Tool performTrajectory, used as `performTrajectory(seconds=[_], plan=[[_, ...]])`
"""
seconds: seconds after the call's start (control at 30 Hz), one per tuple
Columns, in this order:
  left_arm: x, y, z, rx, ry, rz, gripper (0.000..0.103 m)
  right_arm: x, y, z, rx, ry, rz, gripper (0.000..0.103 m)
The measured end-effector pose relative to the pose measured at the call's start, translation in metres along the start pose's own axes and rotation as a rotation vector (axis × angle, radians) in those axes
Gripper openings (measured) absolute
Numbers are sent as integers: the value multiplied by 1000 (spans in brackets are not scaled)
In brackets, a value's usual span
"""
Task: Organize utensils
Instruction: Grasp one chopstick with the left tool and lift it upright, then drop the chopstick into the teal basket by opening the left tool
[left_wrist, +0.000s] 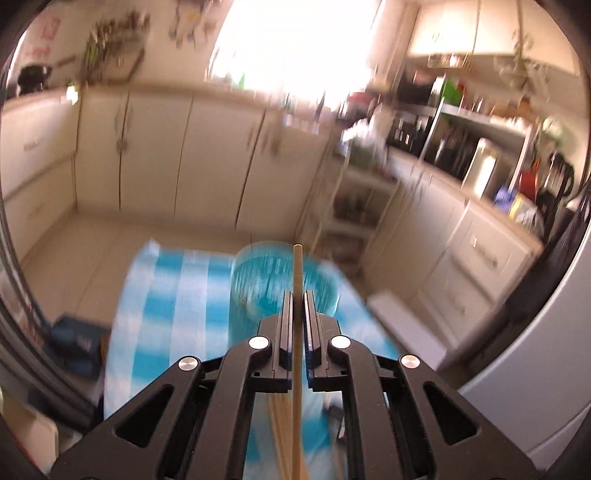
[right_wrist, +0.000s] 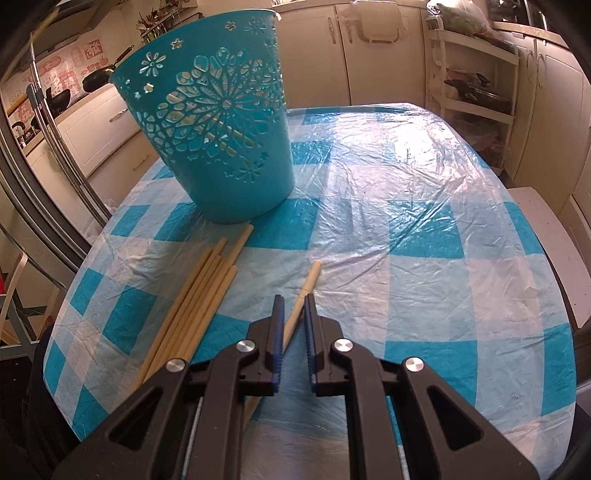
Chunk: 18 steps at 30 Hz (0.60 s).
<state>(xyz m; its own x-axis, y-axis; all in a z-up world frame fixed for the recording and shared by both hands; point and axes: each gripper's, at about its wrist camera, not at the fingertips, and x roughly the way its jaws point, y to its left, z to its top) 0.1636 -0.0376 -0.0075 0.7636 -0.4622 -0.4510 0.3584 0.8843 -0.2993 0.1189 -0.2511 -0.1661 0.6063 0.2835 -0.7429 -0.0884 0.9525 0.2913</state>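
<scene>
My left gripper (left_wrist: 297, 295) is shut on a wooden chopstick (left_wrist: 297, 266), held up in the air; its tip points over the blurred teal holder (left_wrist: 258, 284). In the right wrist view the teal cut-out holder (right_wrist: 218, 140) stands on the checked cloth at the far left. Several chopsticks (right_wrist: 199, 295) lie bundled in front of it. One single chopstick (right_wrist: 308, 284) lies apart, and my right gripper (right_wrist: 294, 301) is low over it, jaws narrowly open on either side of it.
The table (right_wrist: 424, 229) has a blue-and-white checked plastic cloth. A white shelf rack (right_wrist: 476, 81) and cream cabinets (right_wrist: 373, 55) stand beyond it. A white chair seat (right_wrist: 546, 229) sits at the table's right edge. The left wrist view is motion-blurred.
</scene>
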Motion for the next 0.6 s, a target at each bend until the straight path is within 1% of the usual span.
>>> performTrajectory(seconds=[0.1,0.2,0.23,0.27,0.33,0.37,0.47,0.6], plan=[[1,-13,27,4,-131,43,5,0,0,0,0,0,1,11],[14,-16,50,-34,-226,72,5,0,0,0,1,0,1,11],[21,-18,57,-32,-261,89,5,0,0,0,1,0,1,11],[24,-21,62,-25,-292,101,5,0,1,-1,2,-1,1,11],[34,-25,70,-17,-326,110,5,0,1,-1,3,-1,2,11],[42,-26,72,-11,-346,132,5,-1,1,-1,4,-1,3,11],[70,-28,75,11,-357,187,5,0,0,0,13,-1,11,11],[107,-22,66,21,-310,244,5,0,-4,1,28,-1,28,11]])
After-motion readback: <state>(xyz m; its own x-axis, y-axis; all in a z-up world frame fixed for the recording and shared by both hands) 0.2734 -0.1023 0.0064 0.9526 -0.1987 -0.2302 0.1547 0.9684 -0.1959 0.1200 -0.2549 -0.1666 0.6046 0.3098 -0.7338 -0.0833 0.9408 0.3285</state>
